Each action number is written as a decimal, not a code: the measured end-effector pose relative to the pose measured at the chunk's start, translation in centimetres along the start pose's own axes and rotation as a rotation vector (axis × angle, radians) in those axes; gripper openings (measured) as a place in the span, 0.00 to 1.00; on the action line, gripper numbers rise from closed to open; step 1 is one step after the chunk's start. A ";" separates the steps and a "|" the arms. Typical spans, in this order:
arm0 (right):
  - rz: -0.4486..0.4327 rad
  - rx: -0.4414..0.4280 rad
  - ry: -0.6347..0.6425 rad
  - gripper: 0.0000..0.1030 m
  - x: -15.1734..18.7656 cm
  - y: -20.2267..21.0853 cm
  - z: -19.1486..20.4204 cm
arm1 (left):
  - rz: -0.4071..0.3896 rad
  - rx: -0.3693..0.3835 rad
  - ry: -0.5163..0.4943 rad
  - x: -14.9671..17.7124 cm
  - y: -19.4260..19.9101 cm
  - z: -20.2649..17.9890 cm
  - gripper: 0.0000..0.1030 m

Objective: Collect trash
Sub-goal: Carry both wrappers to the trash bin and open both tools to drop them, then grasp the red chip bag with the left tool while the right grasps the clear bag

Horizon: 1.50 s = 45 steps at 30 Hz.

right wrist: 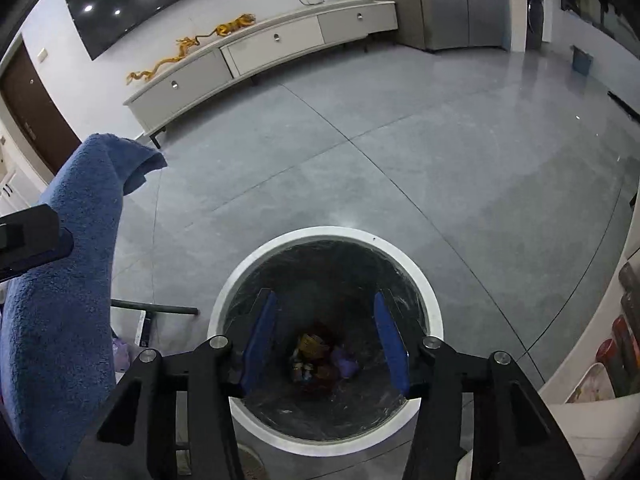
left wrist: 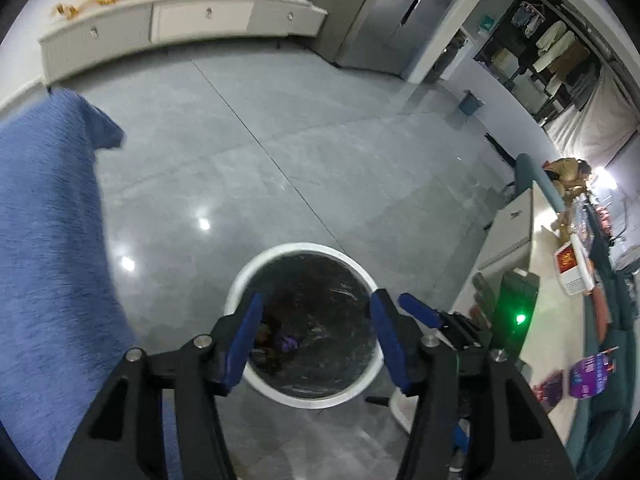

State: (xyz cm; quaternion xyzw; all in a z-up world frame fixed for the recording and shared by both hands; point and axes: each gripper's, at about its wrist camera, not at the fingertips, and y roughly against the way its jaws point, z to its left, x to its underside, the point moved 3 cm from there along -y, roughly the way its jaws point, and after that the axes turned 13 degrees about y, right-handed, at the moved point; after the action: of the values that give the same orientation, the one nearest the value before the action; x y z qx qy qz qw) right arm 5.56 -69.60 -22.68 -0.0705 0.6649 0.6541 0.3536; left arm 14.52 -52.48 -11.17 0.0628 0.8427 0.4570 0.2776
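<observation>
A round bin with a white rim (left wrist: 304,246) and a black liner stands on the floor right below both grippers. At its bottom lies trash (left wrist: 286,342): purple and yellow wrappers (right wrist: 316,350). My left gripper (left wrist: 316,334) hangs over the bin's mouth, open, with nothing between its blue pads. My right gripper (right wrist: 325,344) is also open and empty above the same bin rim (right wrist: 332,233). In the left wrist view one blue finger (left wrist: 420,313) of the right gripper shows just to the right.
A blue towel-like cloth (right wrist: 68,280) hangs close on the left. Grey tiled floor (right wrist: 360,140) spreads ahead to a long white cabinet (right wrist: 276,44) and a steel fridge (right wrist: 452,0). A white table (left wrist: 544,300) with packets stands at the right.
</observation>
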 end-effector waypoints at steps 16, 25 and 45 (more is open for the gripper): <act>-0.252 -0.350 0.233 0.49 -1.3 13.8 16.9 | -0.327 -0.136 0.049 8.4 22.7 10.3 0.53; -0.206 -0.579 0.464 0.55 1.6 17.5 31.1 | -0.470 -0.417 0.257 14.8 33.5 26.2 0.65; 0.127 -0.863 0.628 0.09 8.1 13.7 44.7 | -0.439 -0.531 0.425 15.3 33.1 39.1 0.32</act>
State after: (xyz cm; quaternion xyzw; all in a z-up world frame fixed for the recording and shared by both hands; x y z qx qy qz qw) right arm 8.80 -23.68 -11.27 -0.3613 0.4124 0.8355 0.0366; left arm 17.32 0.76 -7.53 -0.2883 0.7275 0.5914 0.1945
